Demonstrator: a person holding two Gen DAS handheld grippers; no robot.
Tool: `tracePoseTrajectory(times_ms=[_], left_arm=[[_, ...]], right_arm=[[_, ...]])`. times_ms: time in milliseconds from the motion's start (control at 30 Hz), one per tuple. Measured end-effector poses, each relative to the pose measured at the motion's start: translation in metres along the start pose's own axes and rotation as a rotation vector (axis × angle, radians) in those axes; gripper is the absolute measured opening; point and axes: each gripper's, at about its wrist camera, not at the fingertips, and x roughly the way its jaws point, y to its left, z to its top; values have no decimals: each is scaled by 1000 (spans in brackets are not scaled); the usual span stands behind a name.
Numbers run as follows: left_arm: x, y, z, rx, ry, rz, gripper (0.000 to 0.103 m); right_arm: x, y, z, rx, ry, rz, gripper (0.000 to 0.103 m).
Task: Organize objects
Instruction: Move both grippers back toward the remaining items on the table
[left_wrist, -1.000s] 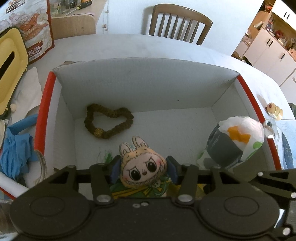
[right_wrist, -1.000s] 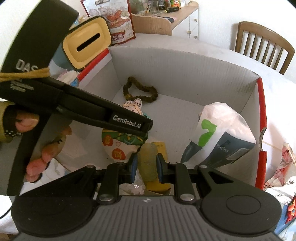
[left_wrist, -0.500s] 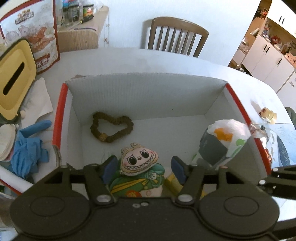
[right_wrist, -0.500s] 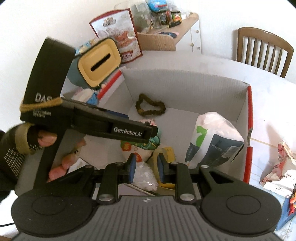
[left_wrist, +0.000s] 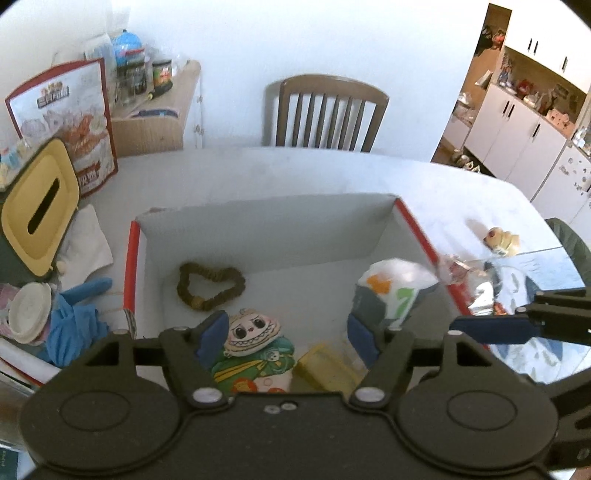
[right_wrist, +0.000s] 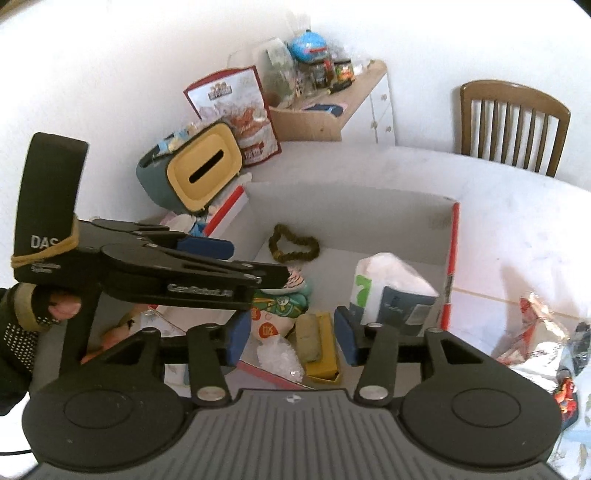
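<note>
— So, where is the doll now?

— Your little plush doll (left_wrist: 255, 347) lies in the cardboard box (left_wrist: 266, 236), close to the near wall. It is face up. Nothing holds it.

— What are my grippers doing?

— Your left gripper (left_wrist: 284, 338) hangs over the box with its fingers spread wide and nothing between them. Your right gripper (right_wrist: 291, 334) is just the same, wide apart and holding nothing.

— What else is in the box?

— Count with me. One doll. One brown bead loop (left_wrist: 210, 286) by the far wall of the box. One white snack bag (left_wrist: 391, 291) by the box's right wall. One yellow block (left_wrist: 325, 369) just beside the doll, by the near wall. One small clear crinkly bag (right_wrist: 279, 354) near that block. That makes five things.

— Which step am I on?

— I think the putting-in part for the doll is done. You look free to fetch something new.

— What can I fetch?

— Left of the box there is one blue glove (left_wrist: 74, 317), one white cloth (left_wrist: 85, 240) and one yellow-lidded tissue box (left_wrist: 38, 206). Right of the box there is one tiny figure (left_wrist: 500, 240) and some shiny wrappers (right_wrist: 539, 332). I cannot count those.

— What does the next move need?

— Lift a gripper clear of the box wall. Go to one loose thing. Keep the fingers wide till they sit on both sides of it.
</note>
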Motion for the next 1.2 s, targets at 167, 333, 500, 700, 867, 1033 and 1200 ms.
tracePoseTrajectory(times_ms=[167, 333, 500, 700, 867, 1033, 1200], left_arm=[[-15, -10, 1, 14, -30, -6, 74], [-26, -22, -2, 35, -51, -9, 76], [-36, -35, -4, 36, -62, -28, 78], [-48, -58, -5, 55, -84, -42, 82], [-53, -80, -5, 69, -98, -51, 84], [-53, -100, -6, 77, -104, -53, 86], [-51, -116, -6, 78, -109, -53, 91]], right_arm=[[-17, -4, -1, -8, -35, 1, 49], [-38, -13, -4, -7, -77, 2, 56], [-60, -25, -8, -8, -120, -9, 62], [-83, -40, -14, -18, -167, -30, 67], [-103, -56, -23, -14, -191, -39, 69], [-125, -68, -33, -47, -220, -58, 75], [-148, -87, -43, -67, -245, -105, 79]])
